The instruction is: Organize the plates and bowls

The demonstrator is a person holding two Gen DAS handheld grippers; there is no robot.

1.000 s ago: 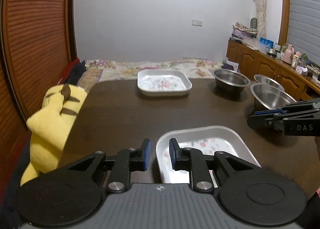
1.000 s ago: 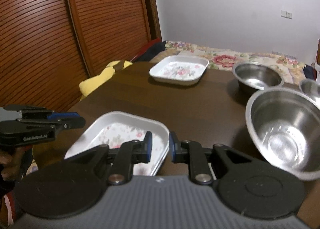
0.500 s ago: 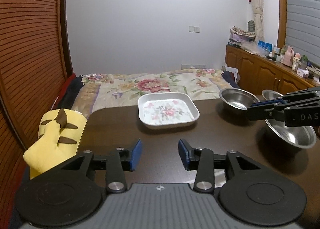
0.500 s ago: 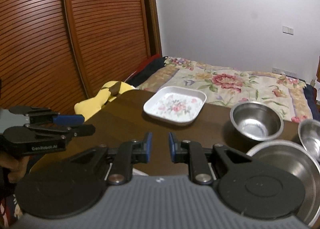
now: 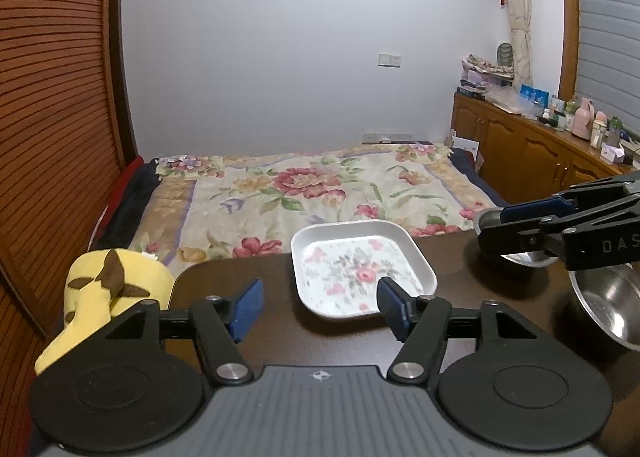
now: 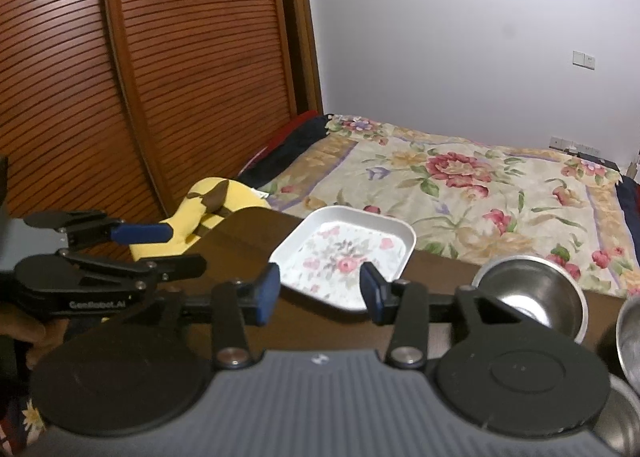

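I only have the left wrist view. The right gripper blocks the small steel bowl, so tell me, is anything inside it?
Observer: From the right wrist view, the small steel bowl looks empty and stands upright on the table.
Operator: Is the right gripper holding anything?
Observer: No. The right gripper is opening, with nothing between its pads; the floral plate lies beyond them.
Operator: Any bowl I'm missing?
Observer: Part of another steel bowl shows at the right edge.
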